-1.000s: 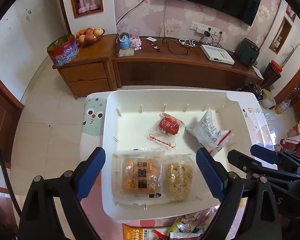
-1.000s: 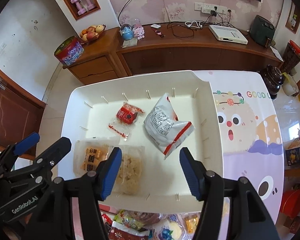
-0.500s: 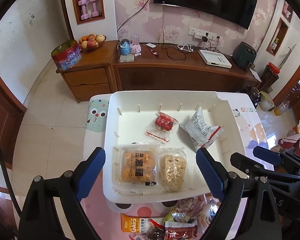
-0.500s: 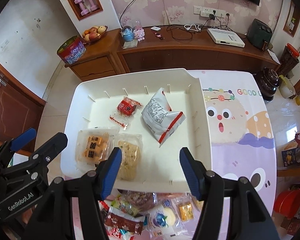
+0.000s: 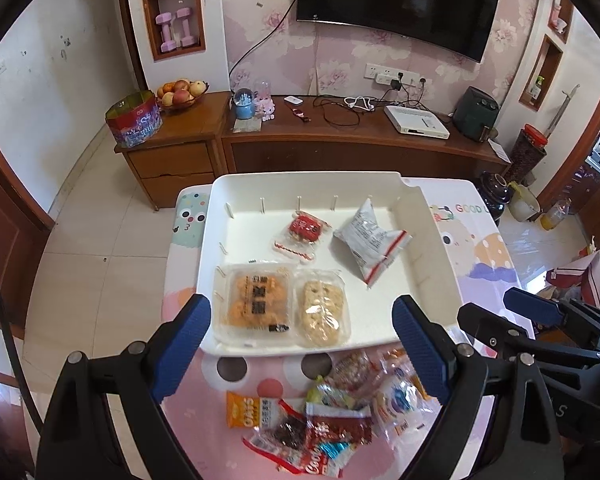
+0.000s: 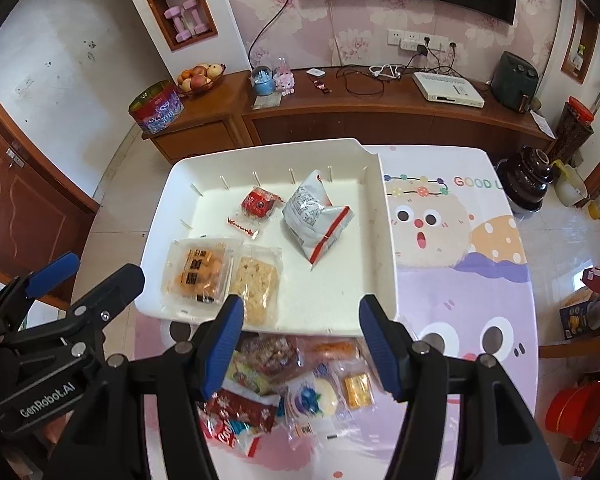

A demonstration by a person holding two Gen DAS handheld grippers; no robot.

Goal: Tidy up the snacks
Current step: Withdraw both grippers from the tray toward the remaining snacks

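Note:
A white tray (image 5: 428,232) (image 6: 386,240) on the table holds an orange pastry pack (image 5: 259,300) (image 6: 196,274), a pale rice-cake pack (image 5: 322,312) (image 6: 258,290), a red wrapped snack (image 5: 306,228) (image 6: 258,203) and a white-and-red bag (image 5: 370,236) (image 6: 312,212). A pile of loose snacks (image 5: 332,412) (image 6: 284,388) lies on the table in front of the tray. My left gripper (image 5: 302,344) is open and empty above the tray's near edge. My right gripper (image 6: 300,340) is open and empty above the pile.
The table has a pink and purple cartoon cloth (image 6: 460,288). Behind it stands a wooden TV cabinet (image 5: 340,140) with a fruit bowl (image 5: 180,94), a tin (image 5: 134,120) and cables. A dark pot (image 6: 530,176) sits on the floor at the right.
Both grippers have pulled back and up from the tray. The tray looks smaller and farther, and the loose snack pile has come into view in front of it.

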